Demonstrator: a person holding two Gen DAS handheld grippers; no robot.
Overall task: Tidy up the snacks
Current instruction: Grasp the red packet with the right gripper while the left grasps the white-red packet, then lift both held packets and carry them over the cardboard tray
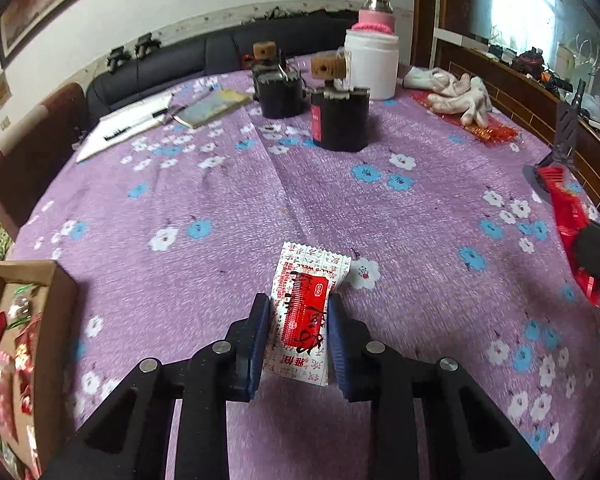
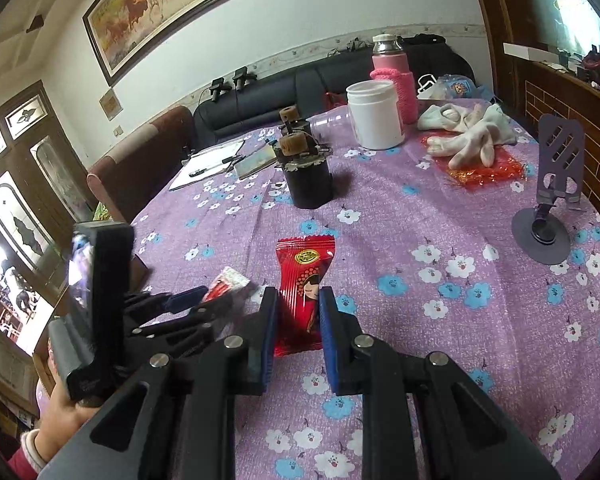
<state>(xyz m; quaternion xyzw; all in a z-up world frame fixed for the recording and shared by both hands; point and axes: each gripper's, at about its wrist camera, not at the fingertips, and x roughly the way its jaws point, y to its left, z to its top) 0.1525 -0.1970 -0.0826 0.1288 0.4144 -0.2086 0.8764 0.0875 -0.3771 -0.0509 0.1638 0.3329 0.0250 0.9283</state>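
Observation:
My left gripper is shut on a white and red snack packet, held just above the purple flowered tablecloth. My right gripper is shut on a red snack packet with a cartoon face. That red packet also shows at the right edge of the left wrist view. The left gripper with its white packet shows at the left of the right wrist view. A cardboard box with several wrapped snacks sits at the table's left edge.
Two black jars with cork stoppers stand mid-table, with a white tub and a pink-sleeved flask behind. White gloves lie on a red wrapper. A grey phone stand is at the right; notebooks far left.

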